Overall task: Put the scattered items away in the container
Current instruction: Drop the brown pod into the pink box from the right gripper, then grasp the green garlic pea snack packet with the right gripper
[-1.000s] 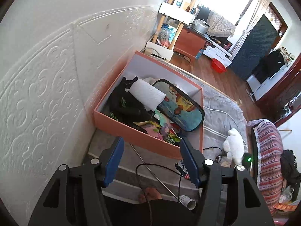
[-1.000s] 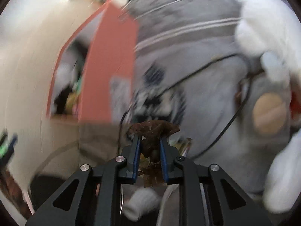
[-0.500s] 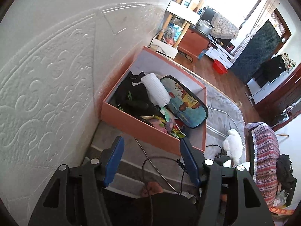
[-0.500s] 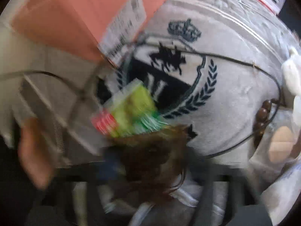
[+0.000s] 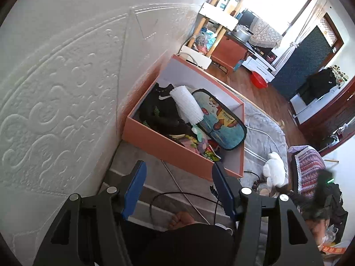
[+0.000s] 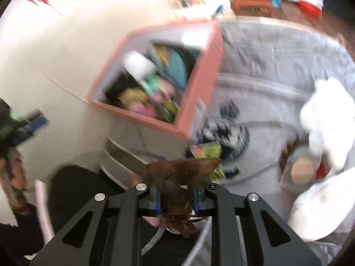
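An orange box [image 5: 168,146] stands on the grey blanket against the white wall; it holds black clothes, a white roll [image 5: 187,105], a cartoon pouch [image 5: 218,122] and small packets. My left gripper [image 5: 178,188] is open and empty, in front of the box's near wall. My right gripper [image 6: 176,190] is shut on a brown hair clip [image 6: 182,170] and holds it above the blanket, in front of the box [image 6: 197,93]. The right wrist view is blurred.
A white plush toy [image 5: 274,166] [image 6: 326,108], a green packet [image 6: 207,150], a round wooden piece [image 6: 301,170] and black cables [image 5: 184,197] lie on the blanket. A person's foot [image 5: 182,218] is below my left gripper. Shelves and a red basin [image 5: 258,81] stand beyond.
My right gripper has swung up and back with the hair clip, so the box's open top shows again. My left gripper has drawn back a little from the box.
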Demonstrator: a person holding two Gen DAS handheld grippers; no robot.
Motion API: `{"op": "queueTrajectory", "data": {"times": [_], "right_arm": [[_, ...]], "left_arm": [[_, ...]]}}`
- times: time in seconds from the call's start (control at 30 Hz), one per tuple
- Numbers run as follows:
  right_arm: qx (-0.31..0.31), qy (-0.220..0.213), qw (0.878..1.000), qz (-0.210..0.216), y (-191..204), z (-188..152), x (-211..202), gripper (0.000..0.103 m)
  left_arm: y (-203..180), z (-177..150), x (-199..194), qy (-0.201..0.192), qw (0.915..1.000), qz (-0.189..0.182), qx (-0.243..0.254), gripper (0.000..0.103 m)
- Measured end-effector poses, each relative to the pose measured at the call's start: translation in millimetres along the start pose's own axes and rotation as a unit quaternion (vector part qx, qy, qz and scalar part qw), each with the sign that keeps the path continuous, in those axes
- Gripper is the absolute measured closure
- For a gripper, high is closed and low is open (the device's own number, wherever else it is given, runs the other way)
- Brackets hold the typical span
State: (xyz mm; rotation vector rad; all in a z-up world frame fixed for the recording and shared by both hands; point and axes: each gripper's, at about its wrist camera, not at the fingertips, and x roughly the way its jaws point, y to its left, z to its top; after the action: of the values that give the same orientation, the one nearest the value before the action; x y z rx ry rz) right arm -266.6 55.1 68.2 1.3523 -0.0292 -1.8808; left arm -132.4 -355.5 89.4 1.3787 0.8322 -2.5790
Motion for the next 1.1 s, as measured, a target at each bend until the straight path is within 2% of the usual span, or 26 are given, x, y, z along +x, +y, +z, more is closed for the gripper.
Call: {"op": "queueTrajectory", "data": {"times": [0.1,0.17,0.2,0.23,0.27,0.33,0.43,0.5,0.63,0.73,0.8,0.87,0.9,0.97,1.1], "right_arm": [[-0.021,-0.049,0.997,0.051,42,41,-14,0.084],[-0.042,-0.081,0.995,0.046,72,72,-8,0.074],[-0.048,-0.088,0.995,0.027,82,82,-3,0.044],[-0.049,-0.093,0.994,0.001,90,91,1,0.008],[-0.047,-0.103,0.993,-0.023,95,96,4,0.005],[-0.044,-0.106,0.993,-0.039,92,93,7,0.016],[-0.021,-0.063,0.997,-0.040,59,67,23,0.024],[-0.003,-0.015,0.998,-0.059,26,39,44,0.032],[0.031,0.101,0.990,-0.092,-27,-14,109,0.036],[0.019,0.144,0.983,-0.111,-38,-35,158,0.036],[0.009,0.156,0.981,-0.116,-39,-42,183,0.039],[-0.027,0.153,0.974,-0.167,-38,-46,196,0.061],[-0.025,0.149,0.974,-0.169,-40,-47,193,0.069],[0.022,0.135,0.983,-0.125,-52,-48,173,0.077],[0.070,0.100,0.988,-0.094,-66,-55,119,0.079]], "left_arm": [[-3,2,0,-0.003,1.0000,0.003,-0.002,0.043],[-7,3,-2,-0.003,1.0000,0.001,0.002,0.043],[-10,3,-4,-0.006,1.0000,0.001,0.006,0.043],[-12,4,-5,-0.008,0.9999,0.003,0.009,0.043],[-13,4,-7,-0.010,0.9999,0.006,0.012,0.043],[-12,4,-10,-0.017,0.9997,0.010,0.013,0.043],[-7,5,-7,-0.014,0.9998,0.009,0.006,0.043],[-7,6,-3,-0.010,0.9999,0.010,0.007,0.043],[-16,4,5,0.000,0.9997,0.012,0.020,0.043],[-24,2,5,0.003,0.9993,0.017,0.034,0.043],[-30,1,4,0.004,0.9987,0.024,0.045,0.043],[-37,0,3,0.008,0.9979,0.027,0.059,0.043],[-40,0,2,0.011,0.9975,0.026,0.065,0.043],[-46,0,0,0.010,0.9968,0.027,0.074,0.043],[-57,-3,-1,0.011,0.9958,0.021,0.089,0.043]]}}
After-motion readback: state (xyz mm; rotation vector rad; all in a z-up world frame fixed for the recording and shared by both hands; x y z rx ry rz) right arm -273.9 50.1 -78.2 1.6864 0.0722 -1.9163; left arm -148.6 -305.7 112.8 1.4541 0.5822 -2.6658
